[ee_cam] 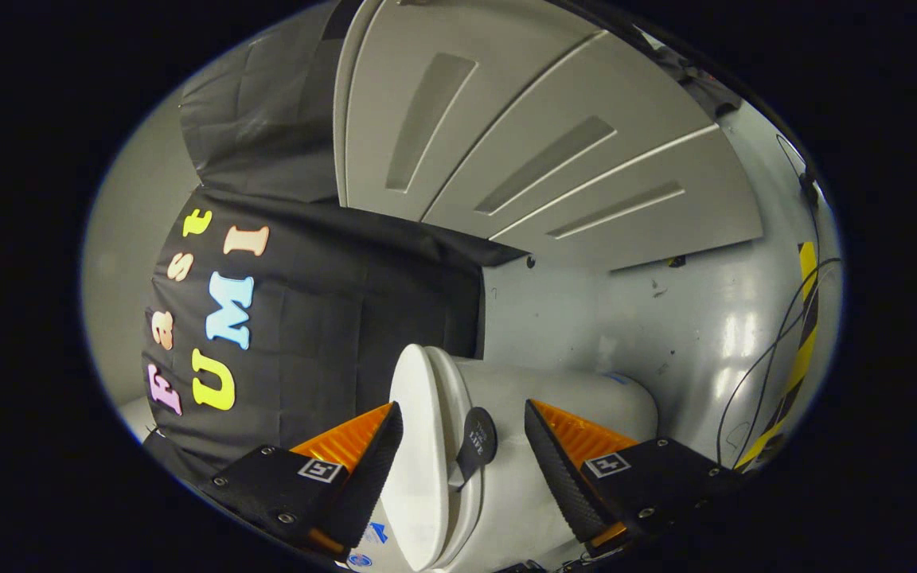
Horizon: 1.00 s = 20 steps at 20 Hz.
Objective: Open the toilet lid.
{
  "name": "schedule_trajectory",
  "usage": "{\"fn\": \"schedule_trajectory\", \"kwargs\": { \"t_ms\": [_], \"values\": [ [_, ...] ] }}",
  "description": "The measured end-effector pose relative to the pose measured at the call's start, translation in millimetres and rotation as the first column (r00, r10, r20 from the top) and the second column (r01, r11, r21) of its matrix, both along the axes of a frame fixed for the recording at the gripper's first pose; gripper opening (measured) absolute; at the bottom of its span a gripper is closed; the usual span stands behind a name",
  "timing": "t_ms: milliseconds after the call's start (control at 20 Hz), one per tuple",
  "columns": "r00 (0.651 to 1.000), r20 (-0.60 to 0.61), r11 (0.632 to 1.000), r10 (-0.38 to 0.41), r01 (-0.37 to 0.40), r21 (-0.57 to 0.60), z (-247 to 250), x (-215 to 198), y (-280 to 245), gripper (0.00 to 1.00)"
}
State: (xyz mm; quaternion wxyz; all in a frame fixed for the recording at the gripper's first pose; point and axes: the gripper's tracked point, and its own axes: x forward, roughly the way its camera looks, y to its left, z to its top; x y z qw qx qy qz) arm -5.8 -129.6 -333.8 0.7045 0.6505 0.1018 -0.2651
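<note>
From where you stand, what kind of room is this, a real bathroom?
More likely a mock bathroom in a test booth. A white toilet sits between the open gripper fingers, its lid bearing a dark tab. Black cloth drapes one wall, and loose cables run down another.

Item count: one toilet [522, 446], fitted with one lid [419, 454] and one dark round tab [478, 439]. One hand-held gripper [463, 461] with two fingers [375, 469], spread apart. Three recessed panels [427, 119] overhead. One striped tape strip [799, 350].
</note>
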Motion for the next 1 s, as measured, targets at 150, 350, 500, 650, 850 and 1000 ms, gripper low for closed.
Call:
{"fn": "schedule_trajectory", "kwargs": {
  "t_ms": [150,350,500,650,850,1000],
  "values": [
    [0.999,-0.011,0.999,0.038,-0.038,0.014,-5,14,11,0.89],
    [0.998,0.022,0.998,0.056,-0.057,0.030,0,21,12,0.72],
    [0.996,0.006,0.996,0.085,-0.085,0.018,-8,23,13,0.43],
    [0.996,0.008,0.995,0.093,-0.094,0.034,-9,22,10,0.29],
    [0.995,0.019,0.994,0.095,-0.096,0.049,-11,17,9,0.16],
    [0.993,0.016,0.991,0.119,-0.119,0.055,-10,20,10,0.15]
  ]
}}
